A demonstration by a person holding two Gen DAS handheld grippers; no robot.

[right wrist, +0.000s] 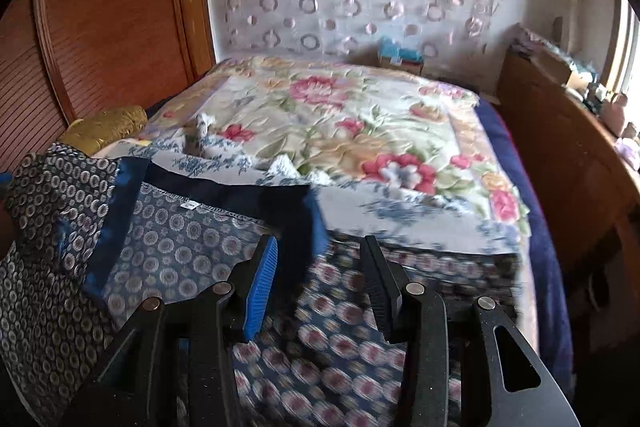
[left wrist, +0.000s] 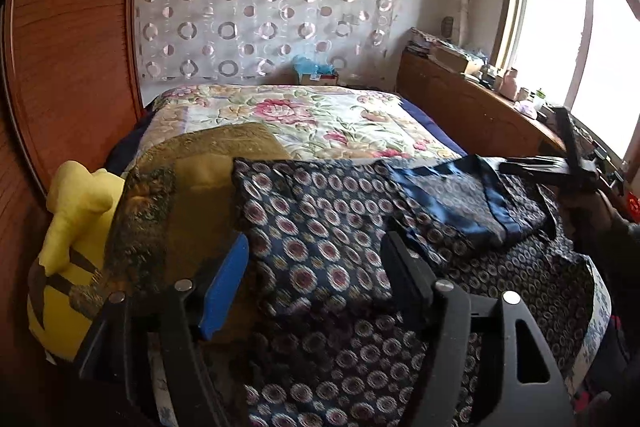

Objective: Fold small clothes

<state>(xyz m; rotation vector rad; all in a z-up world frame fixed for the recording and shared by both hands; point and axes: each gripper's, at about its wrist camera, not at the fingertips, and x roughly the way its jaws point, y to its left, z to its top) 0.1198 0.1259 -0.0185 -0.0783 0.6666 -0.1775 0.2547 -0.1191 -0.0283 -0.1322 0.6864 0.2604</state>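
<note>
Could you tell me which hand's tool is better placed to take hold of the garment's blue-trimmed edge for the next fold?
Probably the right. The right tool is open just in front of the blue trim. The left tool is open over the patterned panel, farther from that edge.

The left hand-held gripper (left wrist: 316,279) is a matte black frame with two curved arms, round silver pivot screws along the linkage and a teardrop slot cut in its right arm; its left finger carries a bright blue pad (left wrist: 224,287), its right finger a black one. The right hand-held gripper (right wrist: 316,291) is built the same way: black grainy arms, four silver screw heads, a ribbed blue pad (right wrist: 262,291) on the left finger, a black ribbed pad on the right, and the same teardrop slot. The hand (left wrist: 588,215) that carries it wears a dark sleeve.
</note>
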